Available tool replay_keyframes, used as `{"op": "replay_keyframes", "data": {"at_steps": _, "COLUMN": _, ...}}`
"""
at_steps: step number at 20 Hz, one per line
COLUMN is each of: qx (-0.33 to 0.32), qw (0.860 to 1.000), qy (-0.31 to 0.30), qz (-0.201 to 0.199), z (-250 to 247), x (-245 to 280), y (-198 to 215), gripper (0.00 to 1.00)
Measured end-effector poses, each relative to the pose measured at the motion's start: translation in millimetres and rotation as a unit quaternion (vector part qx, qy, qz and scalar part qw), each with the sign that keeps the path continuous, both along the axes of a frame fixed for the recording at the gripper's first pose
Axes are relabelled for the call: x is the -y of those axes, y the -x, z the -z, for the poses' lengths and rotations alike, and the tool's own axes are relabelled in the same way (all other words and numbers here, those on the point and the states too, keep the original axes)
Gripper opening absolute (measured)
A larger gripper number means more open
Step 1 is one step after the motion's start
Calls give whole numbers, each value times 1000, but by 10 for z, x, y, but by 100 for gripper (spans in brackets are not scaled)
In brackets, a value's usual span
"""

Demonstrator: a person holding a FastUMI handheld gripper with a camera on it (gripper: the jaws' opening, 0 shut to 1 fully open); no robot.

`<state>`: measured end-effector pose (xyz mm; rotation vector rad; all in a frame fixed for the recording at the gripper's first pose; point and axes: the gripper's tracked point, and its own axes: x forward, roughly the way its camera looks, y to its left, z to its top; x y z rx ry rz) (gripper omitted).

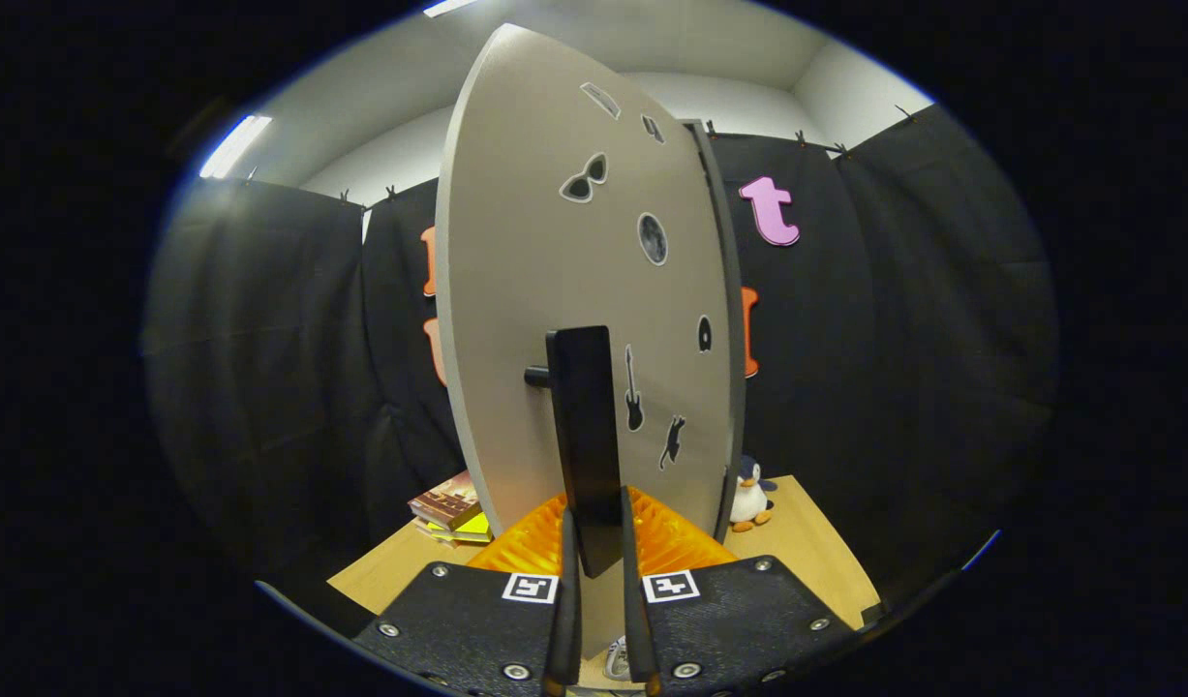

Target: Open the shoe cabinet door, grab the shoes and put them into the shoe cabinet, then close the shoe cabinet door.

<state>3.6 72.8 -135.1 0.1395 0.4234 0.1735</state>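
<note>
The shoe cabinet door [526, 290] is a tall light grey panel with small black stickers, standing straight ahead and swung partly out from the cabinet's edge [724, 319]. Its long black bar handle [582, 426] runs down between my fingers. My gripper [598, 557] is shut on the handle's lower end, one finger [566, 581] pressing on each side. A bit of a shoe [617, 660] peeks out low between the fingers, on the table.
A wooden table [807, 552] carries the cabinet. A stack of books [450, 511] lies left of the door, and a small penguin plush [749, 496] stands to its right. Black cloth walls surround the table closely.
</note>
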Motion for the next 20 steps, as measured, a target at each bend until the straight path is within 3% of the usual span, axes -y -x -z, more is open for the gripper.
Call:
{"op": "replay_keyframes", "data": {"at_steps": 8, "qx": -3, "qw": 995, "qy": -8, "qz": 101, "z": 18, "x": 650, "y": 55, "gripper": 16}}
{"op": "replay_keyframes", "data": {"at_steps": 10, "qx": 2, "qw": 992, "qy": 7, "qz": 129, "z": 32, "x": 884, "y": 24, "gripper": 11}}
{"op": "replay_keyframes", "data": {"at_steps": 15, "qx": 7, "qw": 993, "qy": 5, "qz": 120, "z": 47, "x": 967, "y": 14, "gripper": 8}}
{"op": "replay_keyframes", "data": {"at_steps": 20, "qx": 2, "qw": 991, "qy": -9, "qz": 134, "z": 46, "x": 980, "y": 48, "gripper": 9}}
